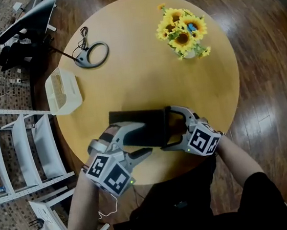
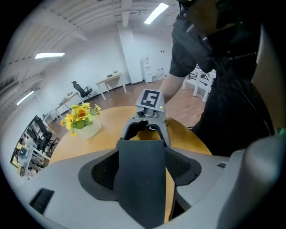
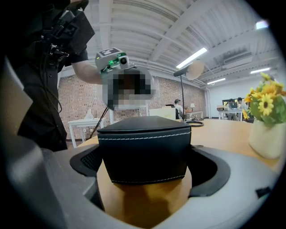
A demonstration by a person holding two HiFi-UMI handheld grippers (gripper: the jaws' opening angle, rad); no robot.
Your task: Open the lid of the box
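A black leather box (image 1: 133, 117) with white stitching lies near the front edge of the round wooden table (image 1: 145, 81), lid down. My left gripper (image 1: 147, 137) reaches over its left end. In the left gripper view the box top (image 2: 140, 179) runs between the wide jaws (image 2: 140, 170), with a strip of table showing beside the right pad (image 2: 181, 167). My right gripper (image 1: 169, 127) straddles the right end. In the right gripper view the box end (image 3: 143, 152) fills the space between the pads (image 3: 85, 163), which touch its sides.
A vase of sunflowers (image 1: 183, 30) stands at the table's far right. A ring-shaped lamp with a cable (image 1: 93, 55) and a white slatted basket (image 1: 63, 90) sit at the left edge. A white shelf rack (image 1: 19, 152) stands on the floor to the left.
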